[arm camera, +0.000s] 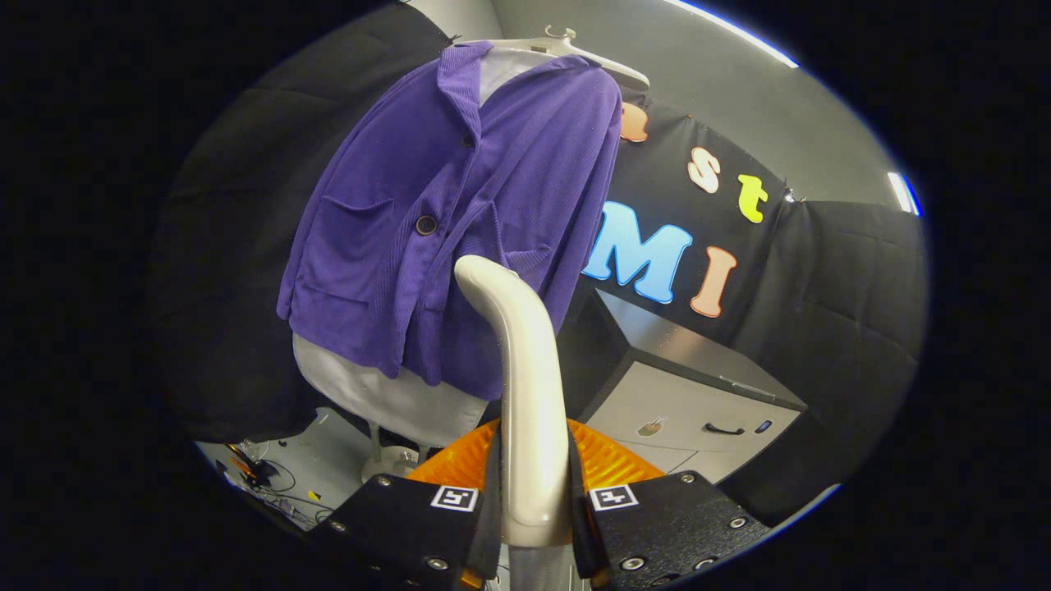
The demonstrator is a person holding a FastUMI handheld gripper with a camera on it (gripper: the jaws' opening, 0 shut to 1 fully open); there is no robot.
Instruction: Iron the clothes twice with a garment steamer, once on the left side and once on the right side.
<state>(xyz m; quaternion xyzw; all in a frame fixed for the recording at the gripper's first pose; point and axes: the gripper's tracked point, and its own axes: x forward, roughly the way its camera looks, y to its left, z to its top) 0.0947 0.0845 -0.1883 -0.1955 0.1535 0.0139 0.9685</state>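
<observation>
The gripper (535, 525) is closed on the handle of the garment steamer (525, 386), both fingers pressing its sides, and the cream handle rises from between them and curves forward toward the purple jacket (460, 222). The jacket hangs on a pale dress form (394, 398) just beyond the steamer's head, under a white hanger (575, 49).

The steamer's head sits near the jacket's lower front, close to the centre opening, so a stroke begun here could blur the left and right passes into one. The smooth, rounded handle could also twist in the fingers if the head drags on the ribbed cloth, and a hard push might swing the jacket off line.

Counted: one steamer, one jacket, two buttons visible, one hanger, one form, and one grey cabinet (690, 402) beyond the fingers to the right.
</observation>
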